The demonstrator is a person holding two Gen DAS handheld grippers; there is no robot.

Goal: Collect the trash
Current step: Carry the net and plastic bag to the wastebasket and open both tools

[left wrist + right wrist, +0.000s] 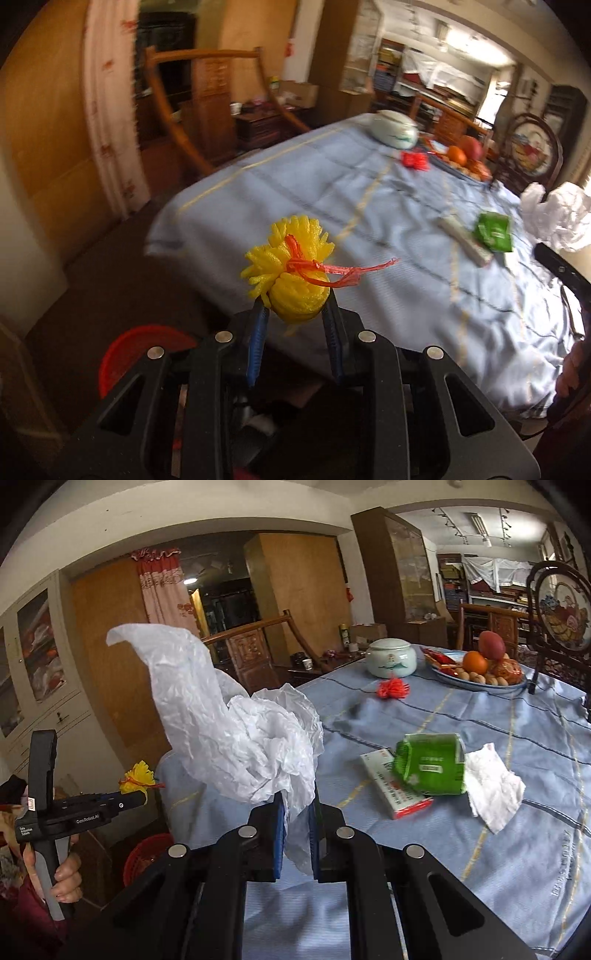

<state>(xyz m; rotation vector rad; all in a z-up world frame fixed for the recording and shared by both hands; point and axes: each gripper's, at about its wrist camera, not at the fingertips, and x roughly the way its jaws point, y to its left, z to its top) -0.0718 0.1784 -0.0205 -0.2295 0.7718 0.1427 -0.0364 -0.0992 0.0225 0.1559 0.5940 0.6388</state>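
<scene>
The left gripper (295, 314) was clamped on a yellow foam net (291, 269) tied with a red plastic strip (332, 271). The net was pinched at its lower end between the two blue-padded fingers (256, 343) and was held in the air off the near corner of the table (332, 206), above the dark floor. A red basket (144, 354) stood on the floor below and to the left of this gripper.

The right gripper (297, 812) was closed on a crumpled white plastic bag (236, 723). The bag rose up and to the left from the jaws, and one tail hung down between the fingers. In the right wrist view, the left gripper appeared at the left edge, gripped by a hand (68, 877), with the yellow net at its tip.

The following items lay on the blue striped tablecloth (480, 849):
- a green packet (430, 766), resting partly on a white and red box (391, 786);
- a white tissue (493, 786), touching the right side of the packet;
- a red foam net (392, 688), farther back;
- a white lidded jar (391, 657);
- a plate of fruit (480, 672), to the right of the jar.

A wooden chair (255, 653) stood at the far side of the table.
</scene>
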